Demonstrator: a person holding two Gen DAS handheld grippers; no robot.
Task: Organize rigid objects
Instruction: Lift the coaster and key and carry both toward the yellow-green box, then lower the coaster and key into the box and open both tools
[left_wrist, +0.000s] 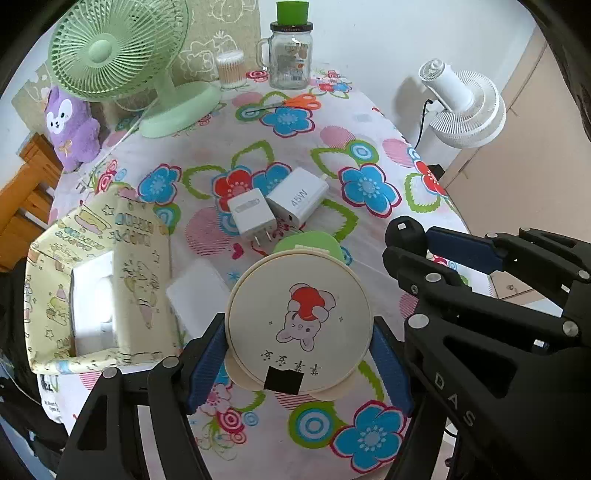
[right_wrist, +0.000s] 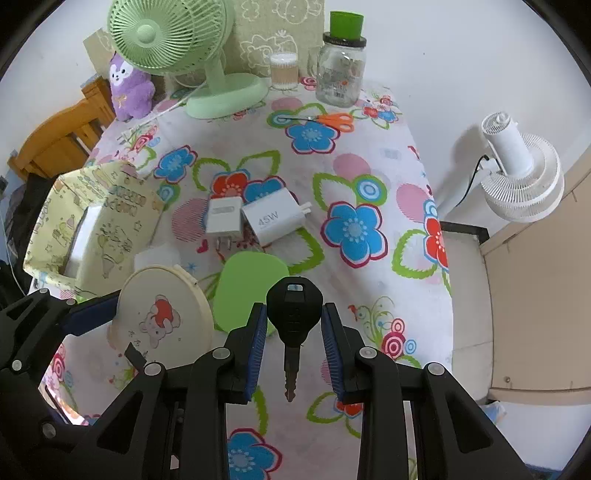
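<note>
Left of the left gripper (left_wrist: 299, 350), the yellow fabric bin (left_wrist: 136, 280) holds a white box (left_wrist: 92, 306). Far beyond both tools stands a lidded glass jar (left_wrist: 290, 61); I cannot tell its contents. The left gripper clamps a round cream case (left_wrist: 295, 317) by its rim. The right gripper (right_wrist: 294, 325) pinches a black key (right_wrist: 293, 314), blade pointing back between its fingers.

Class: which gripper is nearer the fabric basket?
Left. The left gripper, shut on the round box, is beside the basket; the right gripper, holding the key, is farther away.
</note>
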